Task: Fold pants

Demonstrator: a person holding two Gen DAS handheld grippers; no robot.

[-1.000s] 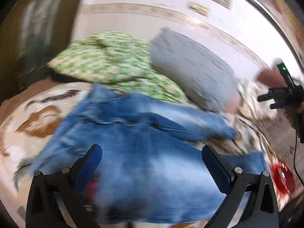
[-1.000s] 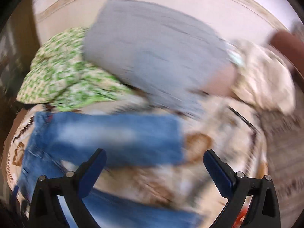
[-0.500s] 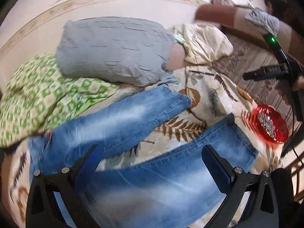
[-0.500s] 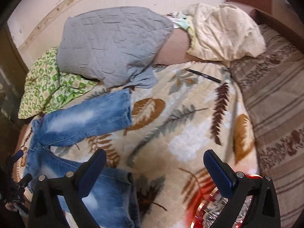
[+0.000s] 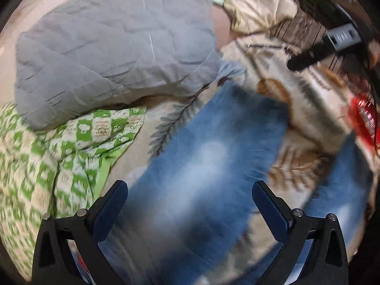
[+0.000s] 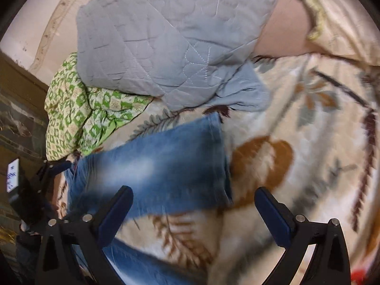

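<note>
Across both wrist views, blue jeans (image 5: 204, 166) lie unfolded on a leaf-print blanket (image 6: 296, 147), and both grippers stand wide and hold nothing.

Left wrist view: the left gripper (image 5: 190, 204) hangs with its jaws spread over one blurred jeans leg running from the bottom centre toward the upper right; the other leg shows at the lower right. A grey quilted pillow (image 5: 114, 42) fills the upper left, a green checked cloth (image 5: 47, 156) lies below it, and a red dish (image 5: 365, 118) sits at the right edge. Right wrist view: the right gripper (image 6: 193, 211) is spread over the hem of the upper jeans leg in the centre-left, its cuff just below the pillow's corner; the left gripper appears at the left edge.
</note>
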